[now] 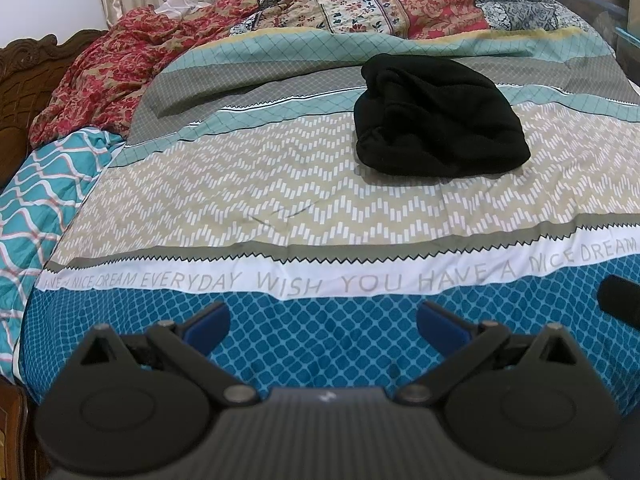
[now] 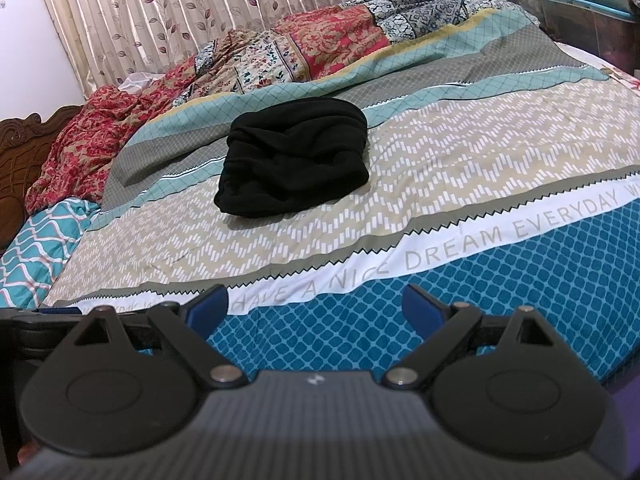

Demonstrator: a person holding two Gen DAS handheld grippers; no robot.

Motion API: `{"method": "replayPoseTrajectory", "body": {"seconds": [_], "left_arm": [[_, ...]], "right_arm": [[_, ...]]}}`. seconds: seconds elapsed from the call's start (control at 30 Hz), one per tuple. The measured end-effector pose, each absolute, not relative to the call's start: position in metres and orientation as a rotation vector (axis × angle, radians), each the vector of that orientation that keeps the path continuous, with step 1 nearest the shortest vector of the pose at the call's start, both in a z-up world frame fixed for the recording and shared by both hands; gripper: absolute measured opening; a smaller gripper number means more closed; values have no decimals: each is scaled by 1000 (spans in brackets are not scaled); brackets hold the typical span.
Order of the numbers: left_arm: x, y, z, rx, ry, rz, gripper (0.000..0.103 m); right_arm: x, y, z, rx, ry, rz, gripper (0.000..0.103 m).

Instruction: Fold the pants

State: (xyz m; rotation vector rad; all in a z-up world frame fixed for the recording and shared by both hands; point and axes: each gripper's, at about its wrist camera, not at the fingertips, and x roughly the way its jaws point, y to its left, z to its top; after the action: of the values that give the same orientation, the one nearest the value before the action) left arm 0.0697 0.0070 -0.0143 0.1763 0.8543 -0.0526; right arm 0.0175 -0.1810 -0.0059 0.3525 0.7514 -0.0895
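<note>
Black pants (image 1: 436,120) lie in a compact bundle on the patterned bedspread (image 1: 240,200), toward the far middle of the bed. They also show in the right wrist view (image 2: 294,156). My left gripper (image 1: 322,322) is open and empty, low over the blue band near the bed's front edge, well short of the pants. My right gripper (image 2: 316,304) is open and empty, also near the front edge, with the pants ahead and slightly left. A dark part of the right gripper (image 1: 620,298) shows at the right edge of the left wrist view.
A crumpled red and floral quilt (image 1: 320,4) lies along the far side of the bed. A teal patterned pillow (image 1: 44,196) sits at the left by the carved wooden headboard (image 1: 28,68). A curtain (image 2: 200,12) hangs behind. Storage boxes (image 2: 584,4) stand at the far right.
</note>
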Motion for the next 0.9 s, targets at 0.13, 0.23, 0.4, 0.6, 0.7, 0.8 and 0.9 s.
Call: {"method": "replayPoseTrajectory", "body": {"seconds": [0.13,0.23,0.4,0.6,0.7,0.8,0.9], "left_arm": [[70,7,-15,178,854,-53,103],[70,7,-16,179,855,-54,103],[70,7,-17,182,855,-56,103],[71,6,-17,187,858,-59,103],[72,7,-17,188,860,-59,103],[72,7,-17,188,860,-60,103],[71,7,-17,189,860,-60,103]], "right_arm": [[19,-182,-5,351,750,-88,95],[19,-182,-4,352,750,-88,95],[19,-182,-4,351,750,-88,95],[19,-182,-4,353,750,-88,95],[19,-182,-4,352,752,-88,95],[20,-183,-3,354,752,-89,95],[20,-183,-3,356,751,-89,95]]}}
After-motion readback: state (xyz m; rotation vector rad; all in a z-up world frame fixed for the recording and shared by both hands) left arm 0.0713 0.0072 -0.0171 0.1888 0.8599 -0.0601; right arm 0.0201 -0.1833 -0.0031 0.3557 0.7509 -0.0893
